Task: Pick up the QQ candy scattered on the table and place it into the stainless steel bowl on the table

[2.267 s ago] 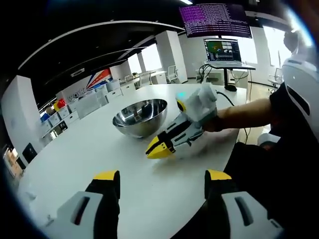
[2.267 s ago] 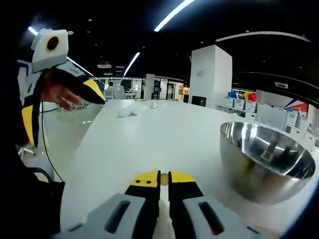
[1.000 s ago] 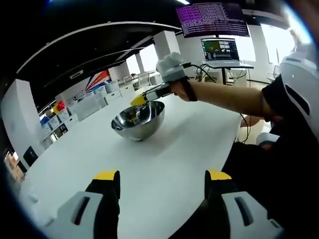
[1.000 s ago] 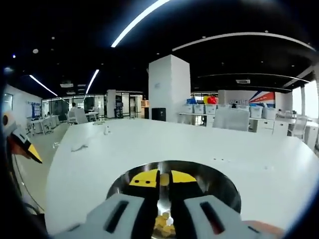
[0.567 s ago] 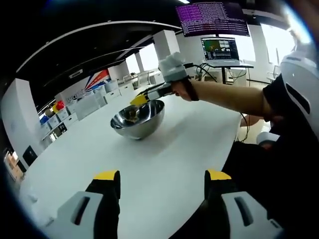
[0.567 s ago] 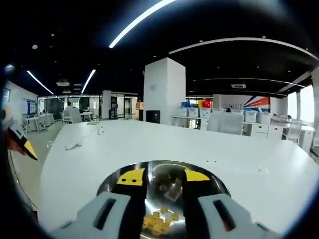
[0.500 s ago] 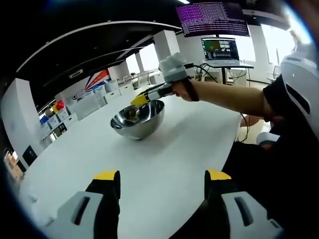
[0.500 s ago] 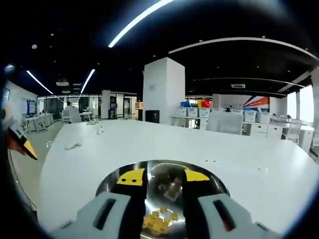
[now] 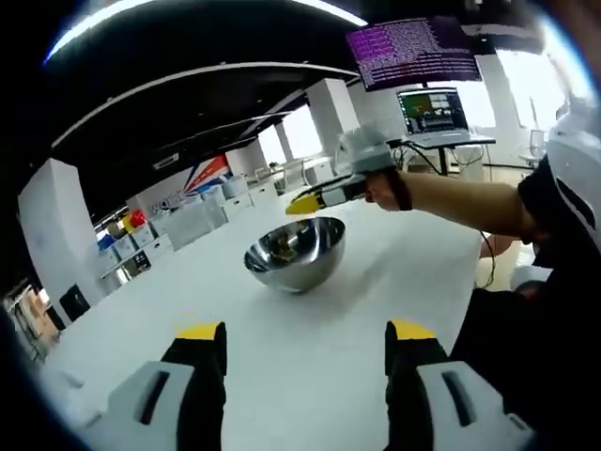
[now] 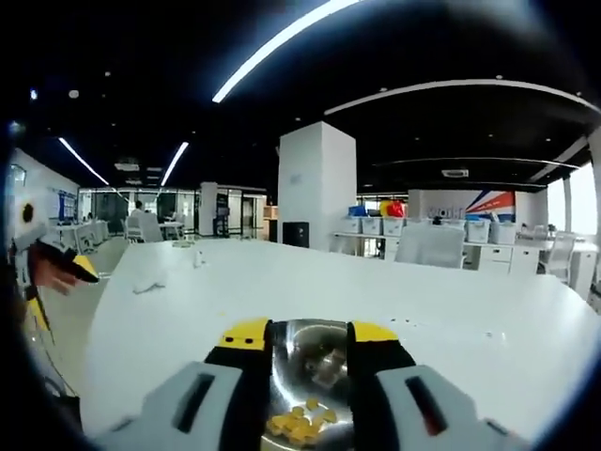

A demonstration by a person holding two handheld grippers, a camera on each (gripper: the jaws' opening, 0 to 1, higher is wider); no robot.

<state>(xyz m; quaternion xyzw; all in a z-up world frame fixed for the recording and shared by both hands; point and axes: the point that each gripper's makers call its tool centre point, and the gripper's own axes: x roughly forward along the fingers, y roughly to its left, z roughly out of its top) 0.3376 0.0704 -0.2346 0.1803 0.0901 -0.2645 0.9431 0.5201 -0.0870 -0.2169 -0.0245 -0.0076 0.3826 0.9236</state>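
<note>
The stainless steel bowl (image 9: pixel 296 252) stands on the white table (image 9: pixel 282 357), ahead of my left gripper (image 9: pixel 305 331), which hovers open and empty over the near table edge. My right gripper (image 9: pixel 308 201), held in a person's hand, hangs above the bowl's far rim. In the right gripper view my right gripper (image 10: pixel 310 333) looks straight down into the bowl (image 10: pixel 312 362), jaws apart with nothing between them. Several yellow QQ candies (image 10: pixel 300 421) lie on the bowl's bottom. My left gripper (image 10: pixel 58 261) shows at the left edge.
A person's arm (image 9: pixel 460 197) reaches in from the right and their body sits at the table's right side. Behind stand a monitor (image 9: pixel 430 108) and a purple text screen (image 9: pixel 408 52). Small white scraps (image 10: pixel 150 280) lie far off on the table.
The right gripper carried a candy from the table to over the bowl, opened, and dropped it in. Since then the left view has swung, and the right gripper stays open above the bowl.
</note>
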